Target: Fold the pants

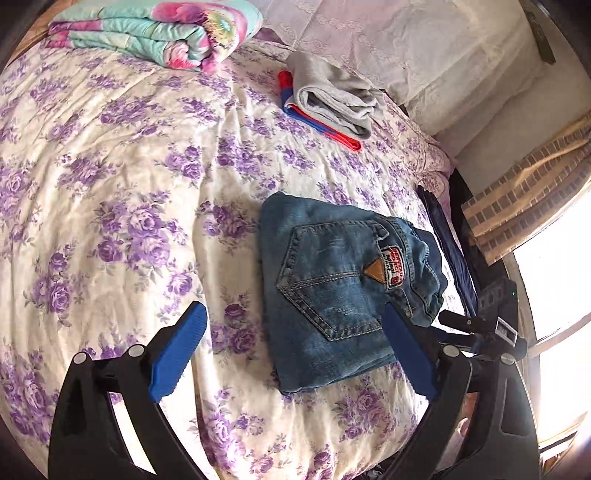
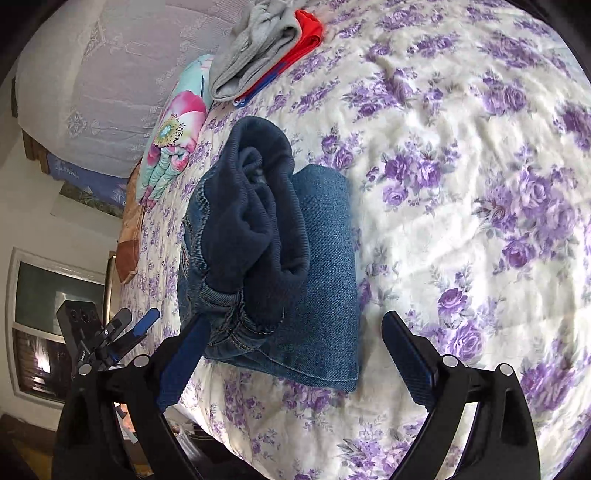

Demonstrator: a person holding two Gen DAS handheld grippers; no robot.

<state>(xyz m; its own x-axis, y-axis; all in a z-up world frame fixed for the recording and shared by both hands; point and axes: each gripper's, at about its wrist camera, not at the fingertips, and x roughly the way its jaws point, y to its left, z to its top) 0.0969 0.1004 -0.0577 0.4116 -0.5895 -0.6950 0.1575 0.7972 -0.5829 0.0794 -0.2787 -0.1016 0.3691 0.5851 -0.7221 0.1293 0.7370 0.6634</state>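
Right now, through the left wrist camera, I see my left tool (image 1: 291, 347) with its blue-padded fingers spread wide and nothing between them. Its left finger (image 1: 179, 354) hangs over the bed with the white quilt printed in purple roses (image 1: 110, 184); its right finger (image 1: 408, 354) lies across the near right edge of the folded blue denim pants (image 1: 332, 295). The pants sit as a compact bundle on the near right part of the bed, back pocket and a red-and-white patch facing up. Far left lies a rolled teal and pink floral blanket (image 1: 155, 33). Right of it, far centre, a folded grey garment (image 1: 332, 96) rests on top of a red and blue folded garment (image 1: 321, 125).

Through the right wrist camera, my right tool (image 2: 291, 354) is equally wide open and empty. Its left finger (image 2: 184, 362) sits against the pants' (image 2: 325, 258) gathered waistband; whether it touches, I cannot tell. The dark fleece lining bulges out on top. Its right finger (image 2: 406, 362) hovers over bare quilt (image 2: 480, 184), apart from the denim.
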